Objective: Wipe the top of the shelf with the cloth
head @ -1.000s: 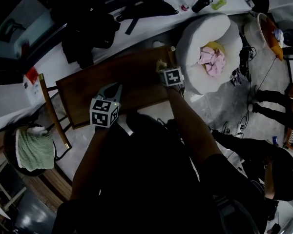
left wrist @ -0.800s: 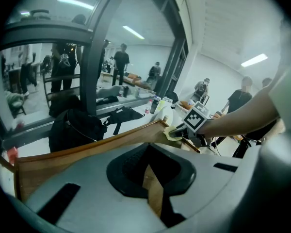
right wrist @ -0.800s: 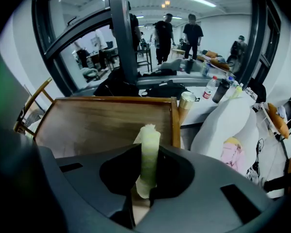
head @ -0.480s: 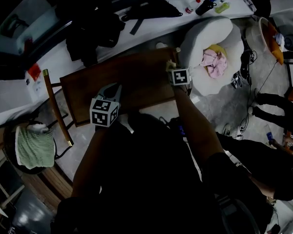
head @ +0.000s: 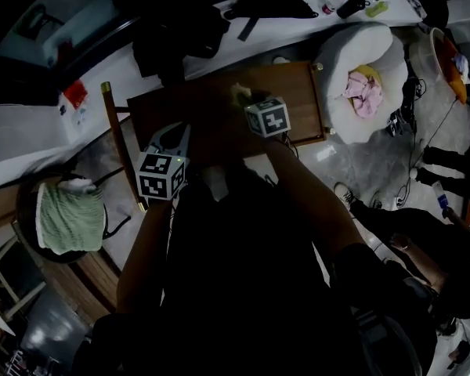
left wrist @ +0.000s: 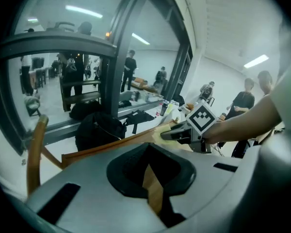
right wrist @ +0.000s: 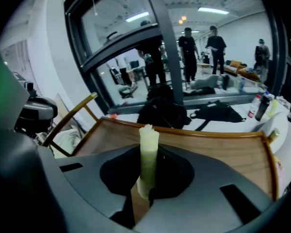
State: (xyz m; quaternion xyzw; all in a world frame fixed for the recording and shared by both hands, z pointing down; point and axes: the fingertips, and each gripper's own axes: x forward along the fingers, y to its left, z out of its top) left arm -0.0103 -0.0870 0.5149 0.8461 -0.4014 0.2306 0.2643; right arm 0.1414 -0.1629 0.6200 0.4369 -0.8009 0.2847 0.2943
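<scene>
Your right hand-held gripper (right wrist: 144, 184) pinches the cloth (right wrist: 148, 149) on the shelf (right wrist: 223, 152) for wiping; your left hand-held gripper (left wrist: 153, 191), pressed together and empty, waits at the shelf's edge.

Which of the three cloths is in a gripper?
The pale yellow cloth, shut in the right gripper over the wooden shelf top. The green cloth lies in a dark basket, the pink cloth on a white cushion.

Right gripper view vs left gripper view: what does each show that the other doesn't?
Right only: the cloth up close, a pale strip pinched between that gripper's jaws. Left only: the right gripper seen from outside, holding the cloth on the shelf, and the left gripper, shut with nothing in it. Both: the wooden shelf top and the black bag behind it.
</scene>
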